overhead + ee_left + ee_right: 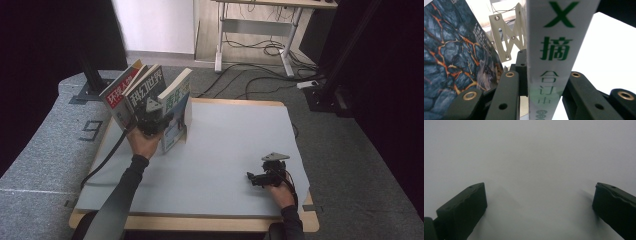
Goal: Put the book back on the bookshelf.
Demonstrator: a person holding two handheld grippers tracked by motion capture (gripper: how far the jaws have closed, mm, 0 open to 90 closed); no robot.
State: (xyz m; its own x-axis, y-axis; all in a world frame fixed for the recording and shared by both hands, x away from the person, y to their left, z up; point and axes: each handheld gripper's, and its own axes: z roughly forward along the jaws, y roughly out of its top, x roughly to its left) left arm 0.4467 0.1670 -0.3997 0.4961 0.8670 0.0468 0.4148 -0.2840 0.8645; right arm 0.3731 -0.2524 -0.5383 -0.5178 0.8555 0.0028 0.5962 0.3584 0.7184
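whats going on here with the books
A person is working at a table with a gripper in each hand. The left gripper is clamped on the spine of a white book with green lettering, which stands at the right end of a leaning row of three books at the table's far left. A cream folding rack shows behind them. The right gripper rests open above the bare grey mat, holding nothing.

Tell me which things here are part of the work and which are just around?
Part of the work:
- white-spined book, clamped by the left gripper
- two leaning books beside it
- folding book rack

Just around:
- right gripper, open, resting on the grey table mat
- desk and floor cables behind
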